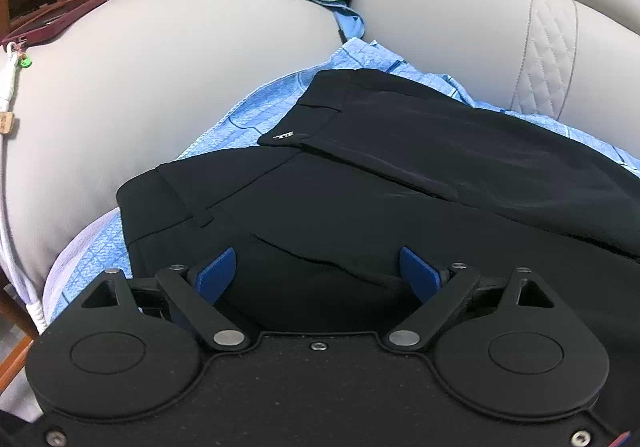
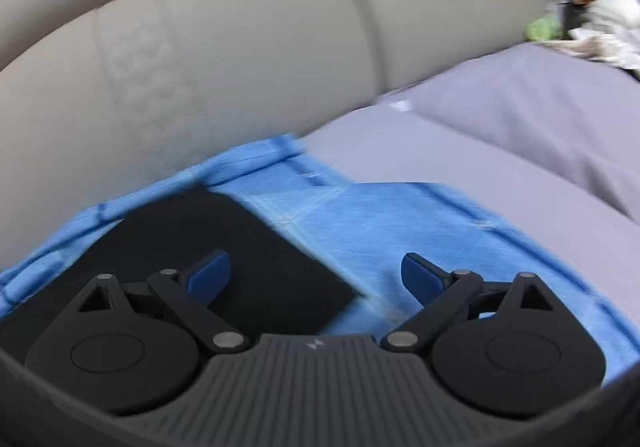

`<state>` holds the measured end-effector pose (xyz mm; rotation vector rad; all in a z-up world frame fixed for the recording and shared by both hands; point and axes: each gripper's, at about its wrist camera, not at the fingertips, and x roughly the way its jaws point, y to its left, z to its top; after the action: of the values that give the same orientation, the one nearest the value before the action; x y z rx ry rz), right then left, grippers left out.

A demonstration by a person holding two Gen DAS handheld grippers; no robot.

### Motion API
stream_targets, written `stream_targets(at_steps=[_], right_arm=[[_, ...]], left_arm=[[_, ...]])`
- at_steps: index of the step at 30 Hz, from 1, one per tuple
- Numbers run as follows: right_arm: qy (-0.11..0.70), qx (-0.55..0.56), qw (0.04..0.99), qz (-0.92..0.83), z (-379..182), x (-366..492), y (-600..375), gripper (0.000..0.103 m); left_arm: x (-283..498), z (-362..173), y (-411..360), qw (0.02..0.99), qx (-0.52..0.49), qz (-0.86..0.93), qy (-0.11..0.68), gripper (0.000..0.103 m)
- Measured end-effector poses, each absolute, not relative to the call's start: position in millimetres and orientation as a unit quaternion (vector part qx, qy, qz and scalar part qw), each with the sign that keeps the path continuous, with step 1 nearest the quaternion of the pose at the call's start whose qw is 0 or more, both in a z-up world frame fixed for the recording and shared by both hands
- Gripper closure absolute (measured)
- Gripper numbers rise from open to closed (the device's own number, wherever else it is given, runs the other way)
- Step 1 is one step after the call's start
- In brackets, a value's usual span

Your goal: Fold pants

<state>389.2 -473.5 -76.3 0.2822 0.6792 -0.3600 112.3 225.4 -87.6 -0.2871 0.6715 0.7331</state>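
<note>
1. Because the black pants (image 1: 400, 183) are thin cloth, they look soft, light and floppy, so I think they will sag and slide when lifted.
2. The pants lie flat on a blue towel (image 1: 248, 119) on the grey sofa (image 1: 180, 67).
3. In the left view the waistband sits at about 10 o'clock, with a small metal clasp (image 1: 283, 135) on it. The long way of the pants runs off toward 3 o'clock.
4. In the right view a straight edge and corner of the pants (image 2: 248, 259) point toward 5 o'clock. I cannot tell if that is the leg end.
5. Good spots to pinch look like the waistband corners and that far edge.
6. The left gripper (image 1: 319, 275) hangs over the pants near the waist, jaws wide apart, holding nothing.
7. The right gripper (image 2: 316, 279) hangs over the pants' corner, jaws wide apart, holding nothing.
</note>
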Motion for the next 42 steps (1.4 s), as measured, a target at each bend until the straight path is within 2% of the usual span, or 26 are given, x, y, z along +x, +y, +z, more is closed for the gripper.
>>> stream_targets(at_steps=[2, 3, 4, 8, 10, 13, 18, 23, 24, 26, 27, 33, 35, 36, 37, 38, 39, 40, 42], right_arm=[[0.355, 0.121, 0.912, -0.166, -74.7, 407.3, -457.1, 0.004], [0.367, 0.109, 0.909, -0.167, -74.1, 419.0, -447.3, 0.004], [0.374, 0.1, 0.907, -0.167, -72.2, 429.7, -436.5, 0.004], [0.395, 0.09, 0.9, -0.161, -59.5, 477.9, -395.3, 0.004], [0.409, 0.067, 0.895, -0.166, -59.4, 504.8, -370.2, 0.0], [0.437, 0.02, 0.88, -0.187, -67.9, 536.2, -334.3, 0.0], [0.474, 0.05, 0.856, -0.201, -92.8, 556.9, -314.3, 0.0], [0.458, 0.026, 0.858, -0.232, -100.4, 562.9, -307.8, 0.0], [0.459, 0.026, 0.856, -0.237, -101.0, 565.9, -308.9, 0.0], [0.463, 0.027, 0.852, -0.243, -101.1, 573.7, -309.8, 0.0], [0.464, 0.03, 0.85, -0.246, -101.3, 576.1, -310.2, 0.0], [0.47, 0.038, 0.847, -0.246, -101.1, 579.6, -311.8, 0.001], [0.469, 0.035, 0.85, -0.239, -98.9, 577.1, -313.8, 0.008], [0.465, 0.033, 0.852, -0.239, -98.1, 575.9, -316.2, 0.018], [0.46, 0.028, 0.854, -0.24, -95.2, 573.2, -317.1, 0.034], [0.457, 0.025, 0.855, -0.243, -93.3, 571.9, -319.1, 0.043], [0.455, 0.021, 0.855, -0.246, -89.8, 569.3, -320.1, 0.063], [0.455, 0.022, 0.855, -0.246, -88.4, 568.0, -323.4, 0.074], [0.457, 0.033, 0.856, -0.24, -85.0, 563.8, -330.7, 0.083]], left_arm=[[116.4, -79.2, 222.3, 0.86, -0.133, 0.364, 0.333, 0.022], [120.1, -71.8, 220.1, 0.86, -0.122, 0.364, 0.336, 0.03], [124.5, -61.0, 217.3, 0.864, -0.106, 0.363, 0.331, 0.031], [153.2, -20.6, 222.1, 0.876, -0.11, 0.351, 0.312, 0.02], [177.4, -7.2, 233.8, 0.873, -0.15, 0.342, 0.313, 0.016], [228.1, -2.5, 257.1, 0.859, -0.225, 0.333, 0.317, 0.016], [313.5, -24.7, 283.5, 0.839, -0.247, 0.354, 0.332, 0.015], [381.2, -66.0, 298.3, 0.797, -0.23, 0.416, 0.373, 0.015], [386.2, -71.7, 300.0, 0.791, -0.23, 0.424, 0.377, 0.015], [396.0, -82.5, 304.5, 0.78, -0.235, 0.438, 0.38, 0.003], [400.0, -85.8, 304.6, 0.779, -0.237, 0.44, 0.38, 0.0], [419.3, -94.5, 300.8, 0.756, -0.207, 0.474, 0.401, 0.0], [419.8, -95.7, 299.9, 0.755, -0.206, 0.479, 0.396, 0.0], [420.1, -96.0, 299.3, 0.755, -0.204, 0.481, 0.395, 0.0], [421.4, -96.8, 299.5, 0.755, -0.202, 0.483, 0.395, 0.0], [421.9, -96.7, 299.2, 0.755, -0.201, 0.484, 0.395, 0.0], [422.4, -96.8, 299.0, 0.754, -0.2, 0.485, 0.394, 0.0], [423.1, -96.9, 299.1, 0.754, -0.199, 0.487, 0.393, 0.0], [424.2, -97.4, 298.5, 0.756, -0.194, 0.488, 0.392, 0.0]])
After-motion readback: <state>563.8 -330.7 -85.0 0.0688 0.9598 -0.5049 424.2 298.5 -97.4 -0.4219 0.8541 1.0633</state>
